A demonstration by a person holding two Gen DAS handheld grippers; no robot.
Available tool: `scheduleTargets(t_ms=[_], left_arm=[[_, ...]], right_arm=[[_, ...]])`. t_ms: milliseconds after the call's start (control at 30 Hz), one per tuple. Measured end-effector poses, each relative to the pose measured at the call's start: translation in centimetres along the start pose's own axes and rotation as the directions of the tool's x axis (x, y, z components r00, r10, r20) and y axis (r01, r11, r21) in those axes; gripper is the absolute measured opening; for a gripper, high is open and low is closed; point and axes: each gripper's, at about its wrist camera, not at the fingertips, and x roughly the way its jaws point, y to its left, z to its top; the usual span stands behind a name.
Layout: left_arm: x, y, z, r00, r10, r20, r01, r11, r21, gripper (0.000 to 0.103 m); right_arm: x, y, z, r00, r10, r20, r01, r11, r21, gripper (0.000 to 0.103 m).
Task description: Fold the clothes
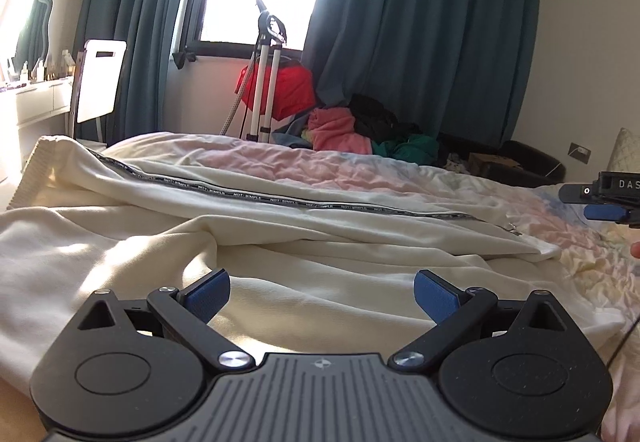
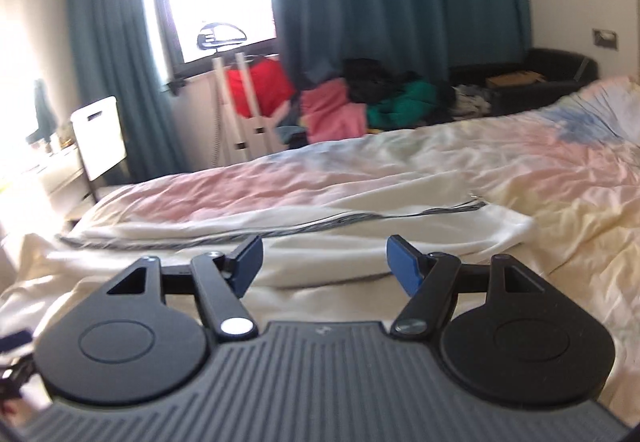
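A cream zip jacket (image 1: 248,226) lies spread on the bed, its dark lettered zipper tape (image 1: 280,200) running left to right. My left gripper (image 1: 322,292) is open and empty, just above the jacket's near cloth. In the right wrist view the same jacket (image 2: 328,238) lies ahead, slightly blurred. My right gripper (image 2: 324,262) is open and empty above the jacket's near edge. It also shows at the right edge of the left wrist view (image 1: 612,202), hovering over the bed.
The bed has a pastel pink, blue and yellow cover (image 2: 540,170). Behind it is a pile of clothes (image 1: 360,126), a garment steamer stand (image 1: 264,82), teal curtains (image 1: 420,22), a white chair (image 1: 100,82) and a dresser (image 1: 36,102).
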Motion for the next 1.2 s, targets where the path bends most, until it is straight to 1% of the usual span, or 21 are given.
scheduleTargets(t_ms=[67, 133, 200, 267, 367, 433, 533, 633, 700, 733, 800, 833, 900, 933, 1000, 1033, 1067, 1100, 1167, 1200], left_arm=[[-1.1, -0.3, -0.1, 1.000, 0.008, 0.002, -0.008, 1.000, 0.016, 0.100], [-1.8, -0.6, -0.4, 1.000, 0.017, -0.008, -0.017, 0.999, 0.038, 0.100], [-2.1, -0.8, -0.7, 0.998, 0.047, -0.030, -0.045, 0.997, 0.070, 0.100], [-2.1, -0.8, -1.0, 0.998, 0.058, -0.040, -0.055, 0.995, 0.082, 0.100], [-1.8, -0.6, -1.0, 0.996, 0.070, -0.057, -0.066, 0.995, 0.071, 0.100], [-1.5, -0.1, -1.0, 0.995, 0.072, -0.074, -0.068, 0.996, 0.050, 0.100], [-1.3, 1.4, -0.8, 0.991, 0.079, -0.109, -0.080, 0.997, -0.010, 0.099], [-2.1, 4.5, 0.1, 0.981, 0.163, -0.109, -0.170, 0.984, -0.059, 0.099], [-2.8, 7.0, 1.0, 0.966, 0.235, -0.106, -0.245, 0.964, -0.099, 0.099], [-3.3, 8.2, 1.4, 0.961, 0.257, -0.105, -0.269, 0.954, -0.129, 0.099], [-4.6, 11.5, 2.5, 0.948, 0.298, -0.108, -0.315, 0.925, -0.213, 0.099], [-5.5, 13.1, 2.7, 0.943, 0.312, -0.115, -0.332, 0.905, -0.267, 0.099], [-7.1, 16.4, 3.2, 0.932, 0.338, -0.134, -0.363, 0.853, -0.374, 0.099], [-8.0, 18.1, 3.5, 0.926, 0.350, -0.144, -0.377, 0.823, -0.425, 0.099], [-10.1, 21.3, 3.2, 0.926, 0.360, -0.117, -0.357, 0.729, -0.584, 0.098], [-11.0, 22.9, 2.9, 0.925, 0.365, -0.102, -0.339, 0.677, -0.653, 0.098], [-11.6, 24.3, 2.8, 0.924, 0.369, -0.104, -0.332, 0.634, -0.699, 0.098], [-11.9, 25.3, 2.7, 0.919, 0.376, -0.115, -0.337, 0.603, -0.723, 0.098], [-12.1, 27.2, 2.4, 0.905, 0.397, -0.150, -0.367, 0.554, -0.747, 0.097], [-12.0, 28.0, 2.0, 0.905, 0.393, -0.166, -0.374, 0.545, -0.750, 0.097]], right_arm=[[-1.1, 1.5, -0.7, 0.999, 0.032, -0.011, -0.032, 0.999, -0.023, 0.070], [-2.0, 2.5, -1.7, 0.999, 0.045, -0.021, -0.046, 0.998, -0.033, 0.070], [-2.6, 3.2, -3.1, 0.998, 0.050, -0.023, -0.051, 0.998, -0.030, 0.070], [-2.7, 4.0, -4.5, 0.999, 0.032, -0.040, -0.034, 0.998, -0.053, 0.070], [-2.5, 4.6, -5.3, 0.999, -0.008, -0.047, 0.005, 0.998, -0.055, 0.070], [-2.3, 4.8, -5.3, 0.999, -0.028, -0.038, 0.025, 0.998, -0.066, 0.070], [-2.0, 4.3, -5.4, 0.997, -0.068, -0.036, 0.066, 0.996, -0.055, 0.070], [-1.6, 3.5, -5.8, 0.993, -0.092, -0.069, 0.090, 0.995, -0.039, 0.070], [-1.4, 3.2, -6.0, 0.990, -0.109, -0.091, 0.106, 0.994, -0.039, 0.070], [-1.3, 3.1, -6.0, 0.989, -0.114, -0.099, 0.111, 0.993, -0.035, 0.070], [-1.3, 2.8, -6.0, 0.987, -0.116, -0.110, 0.115, 0.993, -0.018, 0.070], [-1.3, 2.6, -5.9, 0.987, -0.115, -0.113, 0.116, 0.993, -0.003, 0.070], [-1.3, 2.0, -5.8, 0.986, -0.113, -0.119, 0.117, 0.993, 0.027, 0.070], [-1.3, 1.8, -5.7, 0.986, -0.111, -0.122, 0.117, 0.992, 0.042, 0.070], [-1.4, 1.3, -5.6, 0.986, -0.108, -0.128, 0.118, 0.990, 0.072, 0.070], [-1.4, 1.0, -5.6, 0.986, -0.107, -0.131, 0.119, 0.989, 0.087, 0.070], [-1.4, 0.7, -5.5, 0.985, -0.105, -0.134, 0.119, 0.988, 0.102, 0.070], [-1.4, 0.5, -5.5, 0.985, -0.104, -0.137, 0.120, 0.986, 0.117, 0.070], [-1.5, -0.7, -5.2, 0.986, -0.086, -0.142, 0.112, 0.977, 0.183, 0.070], [-1.6, -1.5, -5.0, 0.987, -0.077, -0.141, 0.108, 0.968, 0.227, 0.070]])
